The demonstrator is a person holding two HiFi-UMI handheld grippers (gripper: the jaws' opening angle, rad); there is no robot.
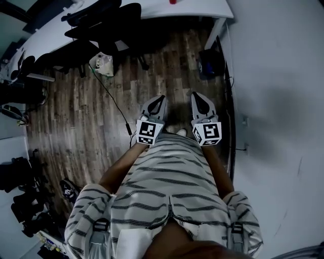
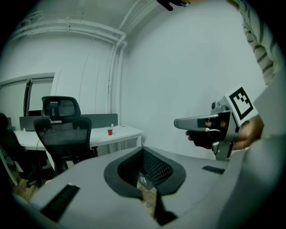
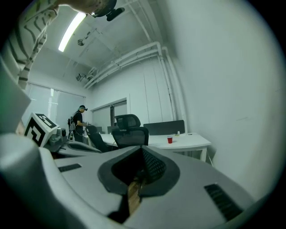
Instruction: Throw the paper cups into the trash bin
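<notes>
A small red paper cup (image 2: 110, 131) stands on the white table (image 2: 127, 133) far ahead; it also shows as the cup (image 3: 170, 140) in the right gripper view and as the cup (image 1: 173, 1) at the head view's top edge. My left gripper (image 1: 160, 99) and right gripper (image 1: 196, 97) are held side by side in front of the striped shirt, over the wooden floor, far from the cup. Both have their jaws together with nothing between them. The left gripper view shows the right gripper (image 2: 181, 122) beside it. I cannot make out a trash bin for sure.
Black office chairs (image 2: 62, 129) stand at the table. A light crumpled bag (image 1: 103, 63) and a cable lie on the wooden floor. A dark box (image 1: 210, 63) sits under the table by the white wall (image 1: 278, 76). A person (image 3: 79, 121) stands far off.
</notes>
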